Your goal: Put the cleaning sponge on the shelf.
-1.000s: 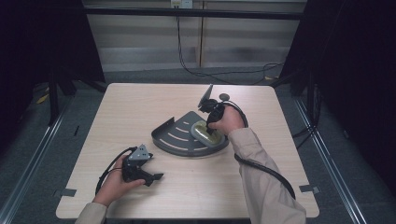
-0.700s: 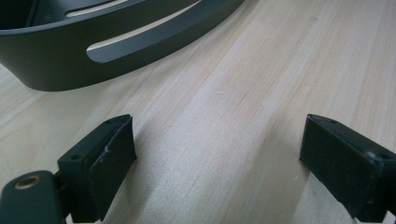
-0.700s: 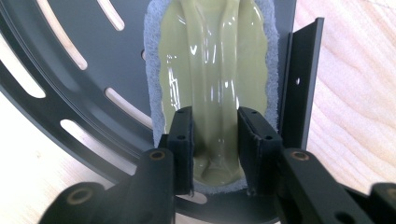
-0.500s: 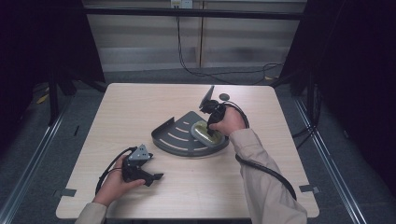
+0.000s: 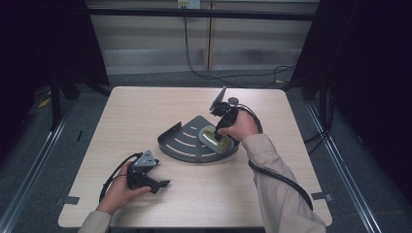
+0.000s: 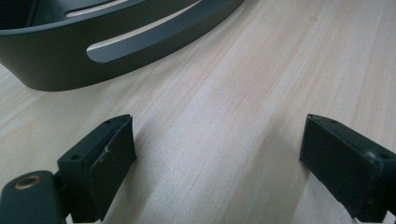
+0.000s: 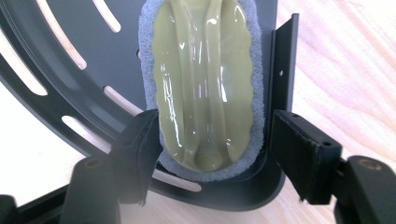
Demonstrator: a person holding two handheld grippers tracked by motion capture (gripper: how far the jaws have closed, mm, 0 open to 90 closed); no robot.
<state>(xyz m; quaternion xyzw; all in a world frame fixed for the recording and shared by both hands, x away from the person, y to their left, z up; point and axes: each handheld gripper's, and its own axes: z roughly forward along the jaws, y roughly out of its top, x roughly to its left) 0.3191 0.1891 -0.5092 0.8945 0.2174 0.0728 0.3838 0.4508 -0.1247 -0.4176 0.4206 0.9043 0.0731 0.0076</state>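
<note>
Where the light wood table [image 5: 145, 111] is seen from the high view, a dark grey quarter-round tray [image 5: 187, 141] with slotted floor and raised rim sits near its middle. One item in tray: an olive-green scrubber [image 5: 214, 137] with a grey pad underneath, lying flat at the tray's right end, close against the straight wall.

Right tongs [image 7: 212, 140]: spread, one jaw on each side of the scrubber's near end. Left jaw at or touching the grey pad edge; right jaw stands outside the tray's straight wall, so the wall lies between it and the scrubber. Not pinching.

Left tongs [image 6: 217, 154]: spread wide, nothing between the jaws, low over bare table, with the tray's curved slotted rim [image 6: 140, 42] just ahead. In the high view they sit at the front left, held in the left hand [image 5: 119, 189], apart from the tray.
</note>
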